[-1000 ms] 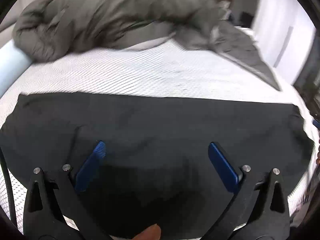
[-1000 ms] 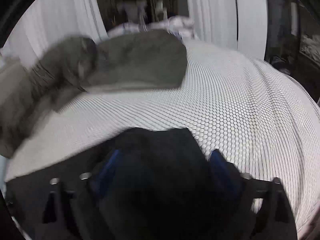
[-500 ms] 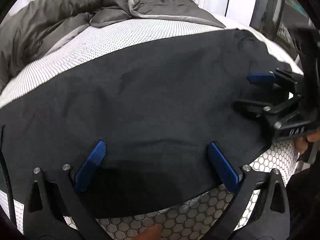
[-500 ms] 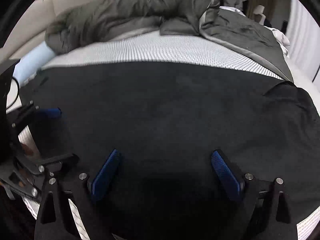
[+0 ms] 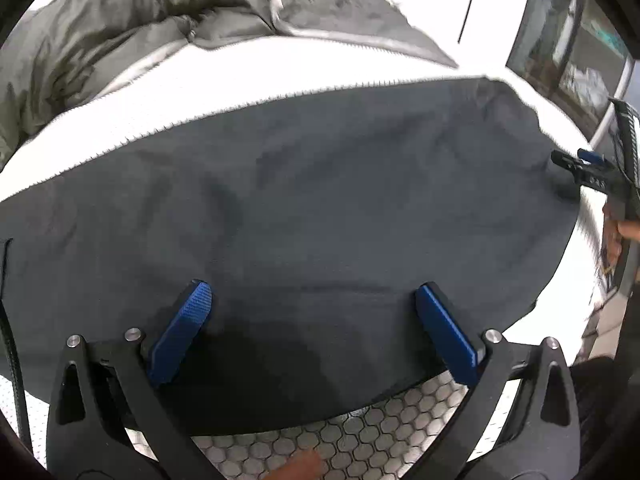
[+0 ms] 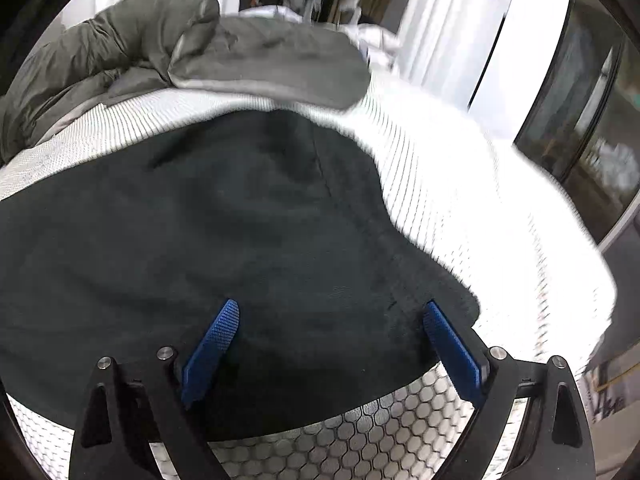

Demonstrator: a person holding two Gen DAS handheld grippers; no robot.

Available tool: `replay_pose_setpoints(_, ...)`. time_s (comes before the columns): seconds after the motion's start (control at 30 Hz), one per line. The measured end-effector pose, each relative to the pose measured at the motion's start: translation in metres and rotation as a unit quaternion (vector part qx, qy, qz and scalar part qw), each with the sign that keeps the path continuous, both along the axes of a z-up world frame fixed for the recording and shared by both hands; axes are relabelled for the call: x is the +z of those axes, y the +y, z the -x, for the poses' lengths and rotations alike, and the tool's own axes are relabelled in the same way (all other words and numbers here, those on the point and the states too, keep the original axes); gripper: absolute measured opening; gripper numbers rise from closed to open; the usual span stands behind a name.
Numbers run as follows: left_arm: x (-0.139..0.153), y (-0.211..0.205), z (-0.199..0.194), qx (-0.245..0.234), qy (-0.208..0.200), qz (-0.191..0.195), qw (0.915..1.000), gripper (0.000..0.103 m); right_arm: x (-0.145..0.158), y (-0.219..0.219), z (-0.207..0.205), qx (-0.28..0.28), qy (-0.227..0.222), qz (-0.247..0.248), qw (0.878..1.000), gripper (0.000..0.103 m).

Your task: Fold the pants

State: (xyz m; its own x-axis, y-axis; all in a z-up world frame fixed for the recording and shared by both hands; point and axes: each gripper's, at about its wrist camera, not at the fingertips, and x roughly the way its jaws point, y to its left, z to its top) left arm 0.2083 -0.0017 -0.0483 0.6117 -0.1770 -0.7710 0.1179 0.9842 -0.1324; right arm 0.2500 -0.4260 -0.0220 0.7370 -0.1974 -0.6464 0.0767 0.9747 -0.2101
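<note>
Swung rightward since half a second ago, right gripper [image 6: 330,344] now spread wide over the pants' [image 6: 224,240] end; left gripper [image 5: 314,328] likewise spread above them. Pants flat on the bed [image 6: 460,208], probably ready for pinching edges.

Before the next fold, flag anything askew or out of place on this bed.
Nothing serious: the black pants lie flat on the honeycomb mattress cover. A grey duvet is bunched up behind them, clear of the pants.
</note>
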Motion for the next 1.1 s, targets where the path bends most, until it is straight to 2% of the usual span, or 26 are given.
replay_pose_setpoints(0.07, 0.016, 0.006, -0.002, 0.008, -0.025, 0.007, 0.9996, 0.102, 0.018, 0.018, 0.002, 0.053, -0.017, -0.055, 0.997, 0.095)
replay_pose_setpoints(0.1, 0.024, 0.011, -0.008, 0.016, -0.038, 0.011, 0.9991, 0.102, 0.022, 0.033, -0.004, 0.087, -0.012, -0.083, 0.993, 0.096)
replay_pose_setpoints(0.17, 0.033, 0.017, -0.024, 0.023, -0.033, 0.009, 0.9991, 0.102, 0.023, 0.073, -0.017, 0.138, 0.017, -0.104, 0.985, 0.097)
replay_pose_setpoints(0.23, 0.038, 0.017, -0.038, 0.022, -0.033, 0.006, 0.9992, 0.102, 0.010, 0.113, -0.039, 0.194, 0.061, -0.097, 0.974, 0.098)
replay_pose_setpoints(0.3, 0.033, 0.012, -0.054, 0.006, -0.020, -0.006, 0.9998, 0.102, -0.008, 0.148, -0.057, 0.229, 0.102, -0.065, 0.966, 0.098)
replay_pose_setpoints(0.4, 0.006, 0.010, -0.073, 0.011, 0.028, -0.029, 0.9991, 0.102, -0.031, 0.186, -0.063, 0.272, 0.126, -0.013, 0.954, 0.097)
replay_pose_setpoints(0.43, -0.002, 0.011, -0.076, 0.010, 0.038, -0.032, 0.9987, 0.102, -0.040, 0.192, -0.079, 0.276, 0.129, -0.009, 0.952, 0.097)
replay_pose_setpoints(0.47, -0.008, 0.012, -0.078, 0.009, 0.046, -0.032, 0.9984, 0.102, -0.036, 0.186, -0.077, 0.274, 0.129, -0.017, 0.953, 0.097)
replay_pose_setpoints(0.53, -0.012, 0.016, -0.079, 0.008, 0.044, -0.019, 0.9988, 0.102, -0.034, 0.149, -0.077, 0.223, 0.113, 0.000, 0.968, 0.097)
replay_pose_setpoints(0.6, -0.010, 0.020, -0.078, 0.012, 0.042, -0.021, 0.9988, 0.102, -0.034, 0.112, -0.082, 0.132, 0.096, 0.051, 0.985, 0.097)
replay_pose_setpoints(0.63, -0.010, 0.021, -0.077, 0.014, 0.041, -0.023, 0.9988, 0.102, -0.037, 0.082, -0.087, 0.065, 0.089, 0.069, 0.992, 0.097)
replay_pose_setpoints(0.7, -0.011, 0.023, -0.077, 0.015, 0.039, -0.021, 0.9989, 0.102, -0.038, 0.031, -0.092, -0.031, 0.070, 0.055, 0.996, 0.098)
replay_pose_setpoints(0.73, -0.010, 0.023, -0.077, 0.016, 0.039, -0.022, 0.9988, 0.102, -0.038, 0.019, -0.093, -0.048, 0.065, 0.041, 0.996, 0.098)
replay_pose_setpoints(0.8, -0.010, 0.022, -0.078, 0.019, 0.040, -0.029, 0.9986, 0.102, -0.035, 0.001, -0.090, -0.045, 0.058, -0.020, 0.997, 0.098)
replay_pose_setpoints(0.87, -0.005, 0.019, -0.074, 0.030, 0.030, -0.041, 0.9982, 0.102, -0.029, 0.005, -0.084, -0.038, 0.049, -0.006, 0.998, 0.098)
replay_pose_setpoints(0.9, 0.006, 0.016, -0.067, 0.033, 0.011, -0.044, 0.9984, 0.102, -0.025, 0.009, -0.077, -0.036, 0.043, 0.006, 0.998, 0.098)
replay_pose_setpoints(0.97, 0.028, 0.011, -0.061, 0.018, -0.025, -0.025, 0.9992, 0.102, -0.006, 0.019, -0.065, -0.022, 0.015, 0.016, 1.000, 0.098)
replay_pose_setpoints(1.03, 0.038, 0.003, -0.065, 0.007, -0.031, -0.010, 0.9994, 0.102, 0.010, 0.029, -0.063, 0.011, -0.006, -0.019, 1.000, 0.098)
replay_pose_setpoints(1.1, 0.034, -0.015, -0.084, -0.016, -0.008, -0.016, 0.9997, 0.102, 0.021, 0.050, -0.070, 0.063, -0.014, -0.069, 0.996, 0.098)
